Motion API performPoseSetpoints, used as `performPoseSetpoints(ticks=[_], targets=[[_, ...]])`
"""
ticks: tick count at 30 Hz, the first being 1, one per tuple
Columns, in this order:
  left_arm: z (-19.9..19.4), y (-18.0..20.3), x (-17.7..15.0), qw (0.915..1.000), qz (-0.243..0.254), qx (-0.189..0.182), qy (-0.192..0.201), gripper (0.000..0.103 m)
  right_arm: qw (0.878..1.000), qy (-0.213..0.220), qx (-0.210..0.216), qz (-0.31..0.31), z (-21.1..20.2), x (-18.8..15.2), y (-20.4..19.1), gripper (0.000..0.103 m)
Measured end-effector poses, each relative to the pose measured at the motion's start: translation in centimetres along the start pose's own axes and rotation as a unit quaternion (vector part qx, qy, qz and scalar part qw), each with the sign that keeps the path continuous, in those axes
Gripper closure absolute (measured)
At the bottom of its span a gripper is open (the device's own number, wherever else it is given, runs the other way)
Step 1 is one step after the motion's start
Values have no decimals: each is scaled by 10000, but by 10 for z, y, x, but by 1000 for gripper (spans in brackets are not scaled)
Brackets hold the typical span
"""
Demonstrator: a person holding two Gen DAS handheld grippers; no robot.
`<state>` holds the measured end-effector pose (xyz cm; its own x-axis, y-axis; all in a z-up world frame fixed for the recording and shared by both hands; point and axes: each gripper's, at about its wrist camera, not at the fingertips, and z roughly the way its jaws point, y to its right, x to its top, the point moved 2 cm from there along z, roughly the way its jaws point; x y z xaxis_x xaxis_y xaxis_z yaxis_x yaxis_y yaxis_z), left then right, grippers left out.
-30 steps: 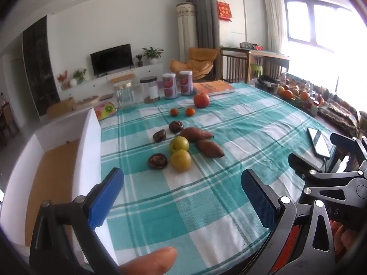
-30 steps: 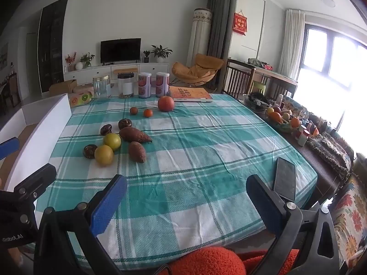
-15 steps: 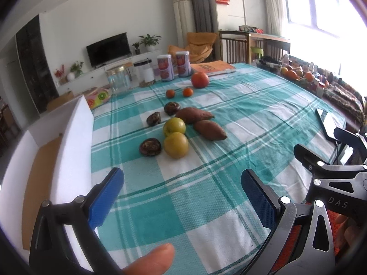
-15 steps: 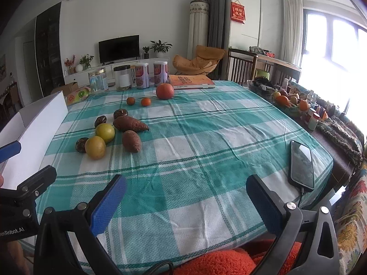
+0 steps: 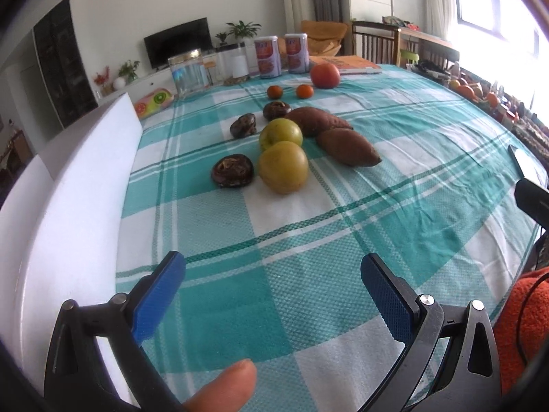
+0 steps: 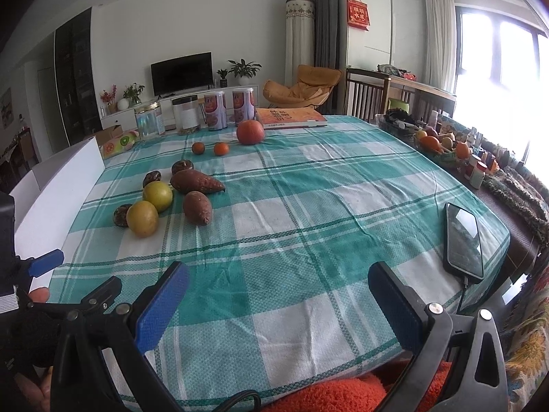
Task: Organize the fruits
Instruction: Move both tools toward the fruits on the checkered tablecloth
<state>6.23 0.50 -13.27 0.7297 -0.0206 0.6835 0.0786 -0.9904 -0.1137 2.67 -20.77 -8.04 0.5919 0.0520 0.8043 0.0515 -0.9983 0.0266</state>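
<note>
In the left wrist view, the left gripper [image 5: 272, 276] hangs low over the checked tablecloth [image 5: 308, 240] with its blue fingers [image 5: 159, 295] spread wide and nothing between them. Ahead of it lies the fruit cluster: a yellow fruit [image 5: 283, 167] sits nearest, touching a second, greener one [image 5: 280, 133] just behind it. A dark wrinkled fruit [image 5: 233, 170] rests just left of the yellow fruit, and two more dark ones [image 5: 243, 125] lie farther back. Two sweet potatoes [image 5: 346, 146] lie right of the yellow fruit, one behind the other. Beyond them are two small oranges [image 5: 290, 91] and a big red fruit [image 5: 325, 75]. A white box [image 5: 79, 189] stands along the table edge, left of the yellow fruit. In the right wrist view, the right gripper [image 6: 278, 300] is likewise spread apart and empty above the cloth, well short of the yellow fruit [image 6: 142, 218], which lies ahead and to its left. A phone [image 6: 463, 240] rests far right of that fruit, near the table edge.
</note>
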Motion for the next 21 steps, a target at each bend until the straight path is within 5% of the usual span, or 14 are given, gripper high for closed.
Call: performPoseSetpoints(ticks=[5,13,21], targets=[[26,-2,-9,9985,22,-23,-544,0,9999,-98,-27,69,6,0,4,0],[36,-15,-10,9948,-480,-430,-787,0,9999,-151,-39,65,8,-1,4,0],[35,-14,-11,9944,-523,-368,-841,0,9998,-175,-53,53,10,-1,5,0]])
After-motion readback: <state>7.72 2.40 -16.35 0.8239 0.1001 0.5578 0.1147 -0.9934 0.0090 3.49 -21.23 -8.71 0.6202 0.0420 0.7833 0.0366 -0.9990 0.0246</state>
